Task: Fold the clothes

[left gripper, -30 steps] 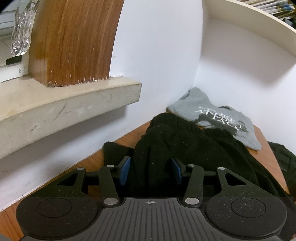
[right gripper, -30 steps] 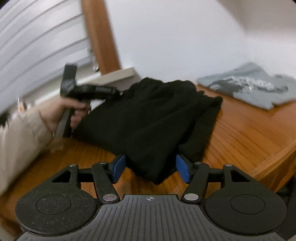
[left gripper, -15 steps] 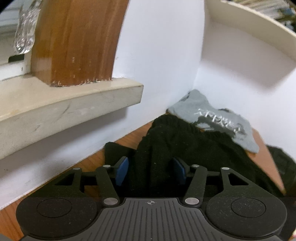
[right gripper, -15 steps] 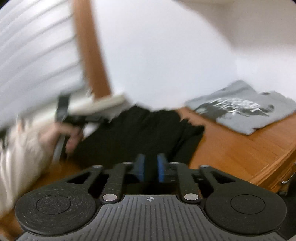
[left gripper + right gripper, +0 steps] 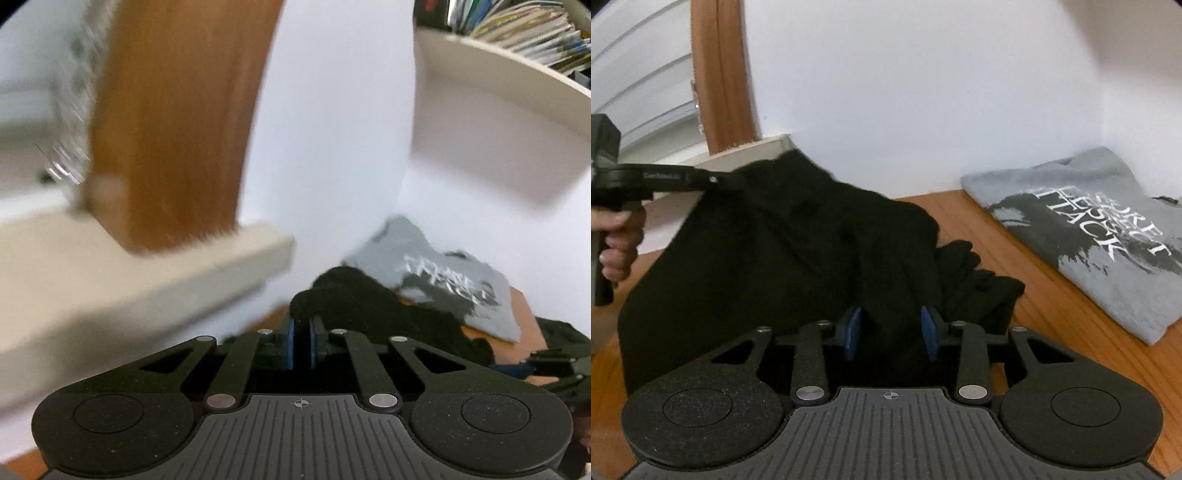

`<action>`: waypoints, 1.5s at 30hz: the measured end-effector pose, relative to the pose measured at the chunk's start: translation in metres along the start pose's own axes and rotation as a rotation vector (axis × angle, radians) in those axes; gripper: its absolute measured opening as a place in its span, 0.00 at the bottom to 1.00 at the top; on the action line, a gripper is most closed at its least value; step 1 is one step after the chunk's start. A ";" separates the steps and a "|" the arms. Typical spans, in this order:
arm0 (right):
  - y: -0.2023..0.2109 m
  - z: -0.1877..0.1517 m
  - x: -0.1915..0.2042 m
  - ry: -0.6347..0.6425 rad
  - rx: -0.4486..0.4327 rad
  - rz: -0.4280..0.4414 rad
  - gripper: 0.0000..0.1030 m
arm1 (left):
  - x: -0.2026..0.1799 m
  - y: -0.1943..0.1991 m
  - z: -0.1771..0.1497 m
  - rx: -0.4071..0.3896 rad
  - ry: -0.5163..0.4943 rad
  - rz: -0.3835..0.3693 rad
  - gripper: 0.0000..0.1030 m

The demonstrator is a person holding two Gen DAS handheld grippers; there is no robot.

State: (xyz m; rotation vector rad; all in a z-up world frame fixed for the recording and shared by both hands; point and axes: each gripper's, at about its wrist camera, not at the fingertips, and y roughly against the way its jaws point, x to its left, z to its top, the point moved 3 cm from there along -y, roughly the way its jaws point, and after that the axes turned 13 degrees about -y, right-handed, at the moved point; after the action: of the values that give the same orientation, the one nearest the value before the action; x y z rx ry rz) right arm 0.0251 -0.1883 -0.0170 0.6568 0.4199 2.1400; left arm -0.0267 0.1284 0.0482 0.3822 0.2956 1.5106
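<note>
Closest in, the right gripper [image 5: 891, 334] has its blue pads [image 5: 854, 332] set partway apart, with a thick bunch of the black knit garment [image 5: 783, 258] stuffed between them. The fabric fills the gap and the pads press on it from both sides, so it's gripped.

The left gripper [image 5: 301, 343] is closing hard: its blue pads are nearly together, with a thin edge of the same black garment pinched between them. In the right wrist view you can see that gripper off to the left, held by a person's hand [image 5: 618, 243], with the garment's top corner lifted up at its tip near the pale stone window ledge [image 5: 738, 155].

So the black garment hangs stretched between the two grippers, and its lower part is draped on the orange-brown wooden table [image 5: 1052, 314]. A crumpled bit of it lies on the table just right of the right gripper.

Further back, a folded grey T-shirt with white lettering [image 5: 1100, 236] lies flat on the table by the white wall corner, apart from the black one. Above it in the left wrist view there's a cream shelf [image 5: 498, 96] with stacked books, pretty blurry.
</note>
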 end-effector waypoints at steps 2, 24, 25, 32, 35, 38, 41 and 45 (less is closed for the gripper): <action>0.001 -0.002 -0.001 -0.015 -0.002 0.003 0.34 | 0.005 0.003 -0.004 0.011 0.003 0.007 0.09; 0.005 -0.004 0.003 -0.044 -0.023 0.002 0.35 | -0.053 0.040 -0.054 0.150 -0.261 0.007 0.26; 0.005 -0.004 0.004 -0.038 -0.023 -0.002 0.35 | -0.055 0.040 -0.055 0.148 -0.265 0.011 0.26; 0.004 -0.004 0.008 -0.001 -0.024 -0.029 0.36 | -0.046 0.042 -0.059 0.115 -0.219 -0.014 0.26; 0.004 -0.004 0.008 -0.001 -0.026 -0.031 0.36 | -0.047 0.043 -0.058 0.115 -0.220 -0.012 0.26; 0.005 -0.003 0.008 -0.002 -0.025 -0.029 0.36 | -0.046 0.043 -0.058 0.115 -0.217 -0.015 0.26; 0.005 -0.003 0.007 -0.007 -0.025 -0.026 0.37 | -0.046 0.042 -0.059 0.115 -0.219 -0.017 0.26; 0.005 -0.003 0.008 -0.007 -0.025 -0.026 0.36 | -0.045 0.041 -0.059 0.114 -0.213 -0.019 0.26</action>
State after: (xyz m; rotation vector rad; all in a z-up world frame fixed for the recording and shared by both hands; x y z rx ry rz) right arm 0.0161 -0.1854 -0.0147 0.6411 0.3952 2.1148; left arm -0.0909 0.0877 0.0103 0.6250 0.2162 1.4245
